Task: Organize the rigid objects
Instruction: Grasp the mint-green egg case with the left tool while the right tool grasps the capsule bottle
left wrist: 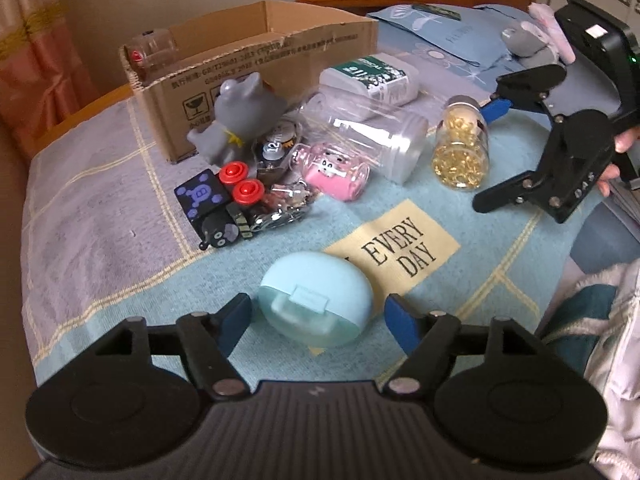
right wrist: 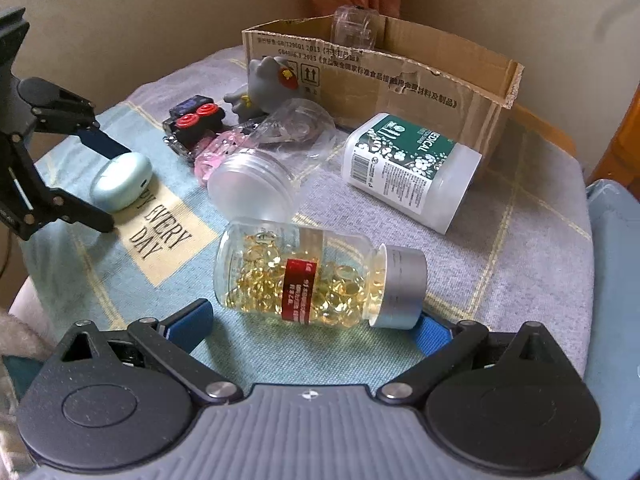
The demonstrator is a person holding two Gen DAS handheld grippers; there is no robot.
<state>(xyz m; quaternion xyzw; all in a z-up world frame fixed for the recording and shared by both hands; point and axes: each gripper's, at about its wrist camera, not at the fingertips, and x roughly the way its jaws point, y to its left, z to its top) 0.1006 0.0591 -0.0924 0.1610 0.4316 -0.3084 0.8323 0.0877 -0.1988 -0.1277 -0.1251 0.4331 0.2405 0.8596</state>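
Note:
A pale blue oval case [left wrist: 316,300] lies on the checked bedcover between the fingers of my left gripper [left wrist: 318,312], which is open, with a gap showing at each pad. The right wrist view shows that left gripper [right wrist: 112,186] straddling the same case [right wrist: 120,180]. A clear bottle of golden capsules with a silver cap [right wrist: 316,280] lies on its side just ahead of my right gripper [right wrist: 312,324]. That gripper is open, its pads clear of the glass. From the left wrist view, the right gripper [left wrist: 482,160] brackets the bottle [left wrist: 460,148].
An open cardboard box [left wrist: 256,52] stands at the back with a clear jar [left wrist: 152,52] inside. In front lie a white medical bottle [left wrist: 372,76], a clear jar [left wrist: 372,136], a pink bottle [left wrist: 336,172], a grey toy [left wrist: 236,116] and small black toys [left wrist: 224,200].

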